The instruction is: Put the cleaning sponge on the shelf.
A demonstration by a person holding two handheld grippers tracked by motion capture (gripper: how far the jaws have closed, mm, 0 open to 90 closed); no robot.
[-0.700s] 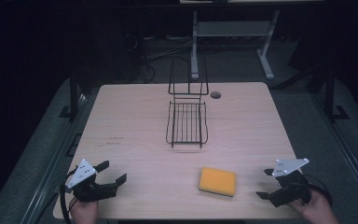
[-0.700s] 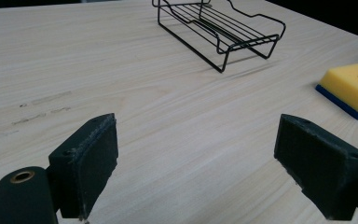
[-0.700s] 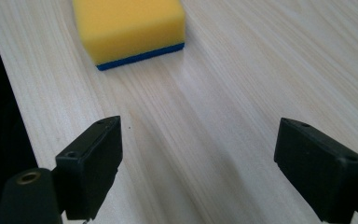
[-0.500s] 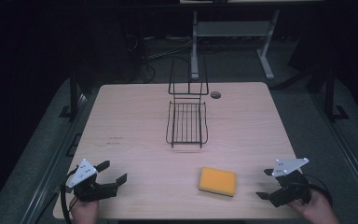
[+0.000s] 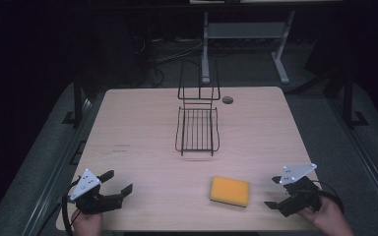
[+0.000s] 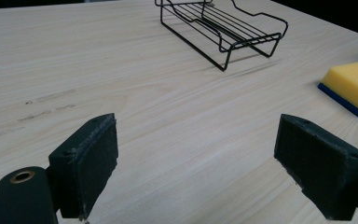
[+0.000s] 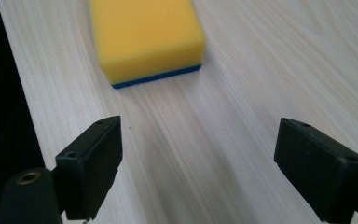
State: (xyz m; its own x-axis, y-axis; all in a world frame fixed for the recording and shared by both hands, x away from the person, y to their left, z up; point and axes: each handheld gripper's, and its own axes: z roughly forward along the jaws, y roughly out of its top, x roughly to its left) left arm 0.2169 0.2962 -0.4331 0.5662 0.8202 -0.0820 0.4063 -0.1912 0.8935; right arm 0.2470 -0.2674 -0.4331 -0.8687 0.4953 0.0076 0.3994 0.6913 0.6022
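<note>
A: What's on the left?
B: The left tool [image 5: 119, 183] sits low at the table's [image 5: 142, 128] near left corner, jaws spread wide, holding nothing.
A: And the middle?
B: A black wire rack [image 5: 197, 129] stands at the far centre. The yellow sponge [image 5: 230, 191] lies flat nearer, blue layer underneath.
A: The right?
B: The right tool [image 5: 273, 192] is just beside the sponge, apart from it, jaws wide and empty.
</note>
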